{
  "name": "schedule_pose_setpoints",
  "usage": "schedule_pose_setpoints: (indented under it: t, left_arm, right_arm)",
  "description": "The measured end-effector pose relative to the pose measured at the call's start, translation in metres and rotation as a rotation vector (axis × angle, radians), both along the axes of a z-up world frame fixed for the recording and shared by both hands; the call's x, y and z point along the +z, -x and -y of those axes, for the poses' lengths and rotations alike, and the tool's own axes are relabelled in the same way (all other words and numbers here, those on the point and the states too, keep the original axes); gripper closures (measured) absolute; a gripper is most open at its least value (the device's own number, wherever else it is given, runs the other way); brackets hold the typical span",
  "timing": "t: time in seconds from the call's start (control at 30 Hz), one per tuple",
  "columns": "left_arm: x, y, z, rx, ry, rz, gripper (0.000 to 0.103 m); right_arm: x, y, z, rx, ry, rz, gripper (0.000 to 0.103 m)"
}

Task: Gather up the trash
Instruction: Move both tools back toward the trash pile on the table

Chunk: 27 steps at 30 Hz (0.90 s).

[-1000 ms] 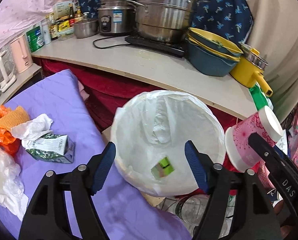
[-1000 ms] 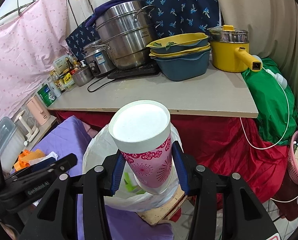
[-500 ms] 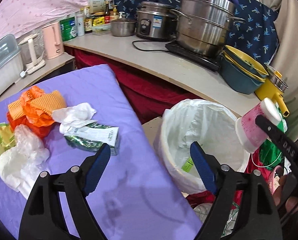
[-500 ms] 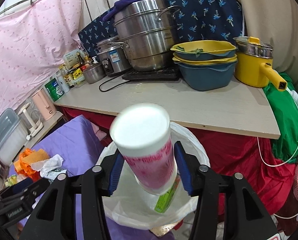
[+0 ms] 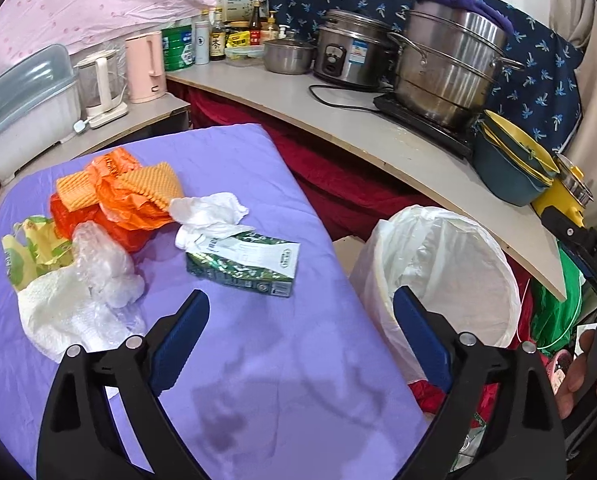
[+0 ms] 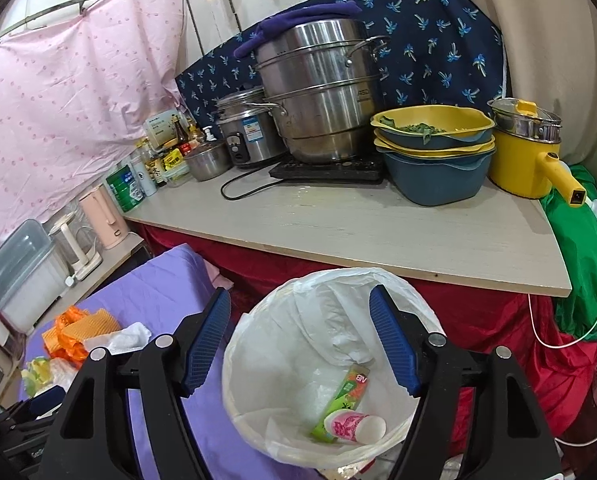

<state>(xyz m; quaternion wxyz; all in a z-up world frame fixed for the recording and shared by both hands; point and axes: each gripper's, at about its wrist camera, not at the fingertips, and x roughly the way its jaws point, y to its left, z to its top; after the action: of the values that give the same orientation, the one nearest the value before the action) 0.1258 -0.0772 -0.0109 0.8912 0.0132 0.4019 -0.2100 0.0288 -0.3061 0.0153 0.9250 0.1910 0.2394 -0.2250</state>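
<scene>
A white-lined trash bin (image 6: pixel 254 364) (image 5: pixel 502 276) stands beside a purple-covered table (image 5: pixel 290 360). Inside it lie a pink-and-white cup (image 6: pixel 354 427) and a green carton (image 6: pixel 344 396). My right gripper (image 6: pixel 300 340) hangs above the bin, jaws opening with nothing between them. My left gripper (image 5: pixel 298 332) is over the table, jaws opening and empty. Just beyond it lies a green-and-white carton (image 5: pixel 244 260). Further left are a white tissue (image 5: pixel 208 210), orange wrappers (image 5: pixel 118 196), clear plastic (image 5: pixel 102 264), a yellow-green bag (image 5: pixel 30 252) and a white paper towel (image 5: pixel 58 316).
A wooden counter (image 6: pixel 378 228) behind the bin carries steel pots (image 6: pixel 322 92), stacked basins (image 6: pixel 434 152), a yellow pot (image 6: pixel 526 152) and bottles. A red cloth (image 6: pixel 498 320) hangs below it. A green bag (image 6: pixel 582 256) sits at the right. Kettles (image 5: pixel 144 66) stand at the left.
The pink cup left my right gripper and dropped into the bin as the jaws spread. My left gripper swung from over the bin to the table's trash pile, opening wider.
</scene>
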Motion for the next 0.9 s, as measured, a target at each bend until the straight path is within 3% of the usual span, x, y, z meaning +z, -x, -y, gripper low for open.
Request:
schedule_pose_setpoints:
  t: [0.53,0.9]
  left_arm:
    - [0.000,-0.001,-0.095,0.148,0.025,-0.006,0.013]
    - [-0.026,0.000,-0.182,0.299,-0.003,-0.055,0.013]
  right_arm:
    - [0.011,-0.015,-0.085,0.153,0.003,0.008,0.030]
    - [0.002,-0.041,-0.154,0.299,-0.006,-0.030,0.030]
